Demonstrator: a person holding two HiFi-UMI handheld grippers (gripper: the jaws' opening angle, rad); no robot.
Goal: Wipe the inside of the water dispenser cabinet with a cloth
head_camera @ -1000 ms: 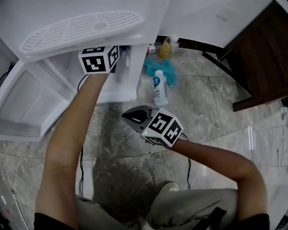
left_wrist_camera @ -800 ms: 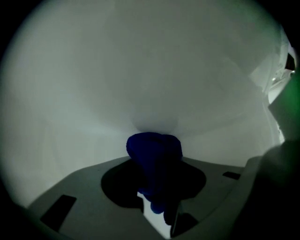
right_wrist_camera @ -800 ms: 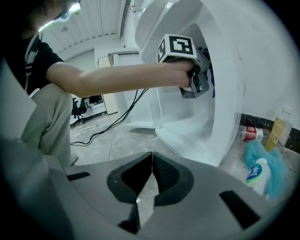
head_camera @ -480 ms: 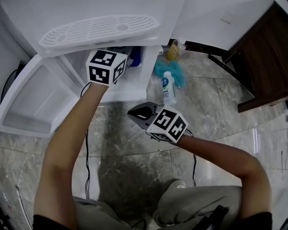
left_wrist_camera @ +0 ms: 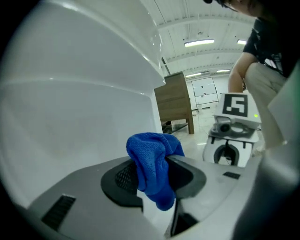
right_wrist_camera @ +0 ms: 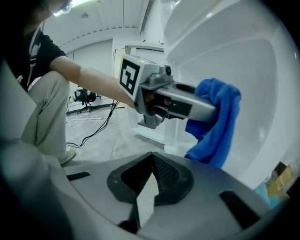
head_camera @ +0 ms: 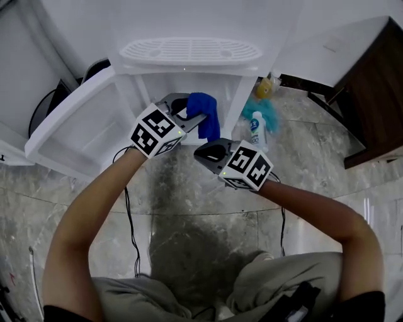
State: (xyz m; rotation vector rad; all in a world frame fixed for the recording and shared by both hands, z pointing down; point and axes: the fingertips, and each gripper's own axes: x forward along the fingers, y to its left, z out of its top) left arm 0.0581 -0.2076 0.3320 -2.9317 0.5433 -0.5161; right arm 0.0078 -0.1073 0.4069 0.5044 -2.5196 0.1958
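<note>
Cloth, blue and bunched, is clamped between the jaws of the left gripper. The jaws are kept part-way apart by the fabric, which is pressed by both pads. A wad bulges above them and a fold hangs below. In the head view the cloth is held at the mouth of the cabinet, the open compartment under the drip tray of the white water dispenser. Whether an inner wall is touched by the fabric cannot be told. The cabinet door is swung wide to the left, with its inner face turned up.

The right gripper is closed, its two pads brought together with nothing between them. It is held just beside the left gripper, in front of the dispenser. In its own view the left gripper and the hanging cloth are seen close ahead against a white wall. A marker cube is carried on its back.

On the grey stone floor, just right of the dispenser, a white plastic bottle is laid against a teal rag, and a yellowish bottle is stood behind them. A dark wooden cupboard is seen at the far right. Black cables are trailed across the floor beneath the left forearm.
</note>
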